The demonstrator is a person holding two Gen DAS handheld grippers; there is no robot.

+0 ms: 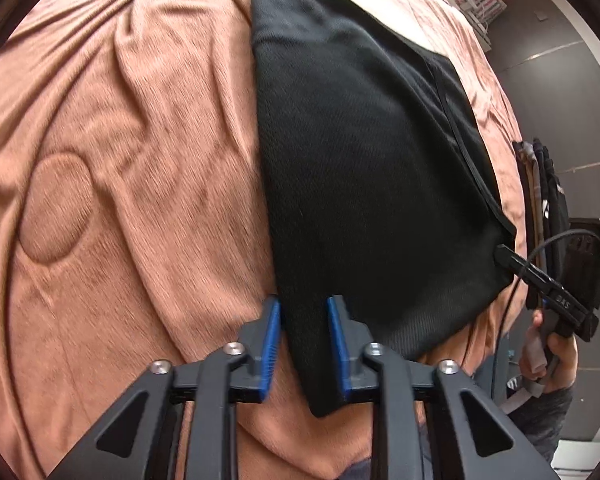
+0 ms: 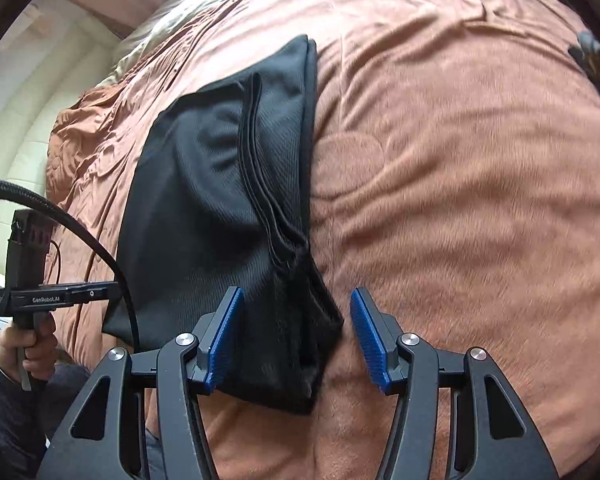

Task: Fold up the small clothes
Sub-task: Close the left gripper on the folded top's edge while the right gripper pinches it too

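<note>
A black garment (image 1: 364, 168), folded into a long shape, lies on a pink-brown blanket (image 1: 140, 160). My left gripper (image 1: 304, 308) is open, its blue pads on either side of the garment's near left corner. In the right wrist view the same garment (image 2: 204, 184) shows a seamed edge. My right gripper (image 2: 296, 304) is open wide around the garment's near right corner, the left pad (image 2: 224, 332) touching the cloth. The right gripper also shows at the garment's right corner in the left wrist view (image 1: 512, 260). The left gripper shows at the left edge in the right wrist view (image 2: 100, 294).
The wrinkled blanket (image 2: 460, 160) covers the whole bed. A stack of folded clothes (image 1: 544, 184) hangs at the bed's right edge. A dark floor and a rack (image 1: 480, 4) lie beyond. A pale wall (image 2: 28, 100) stands left of the bed.
</note>
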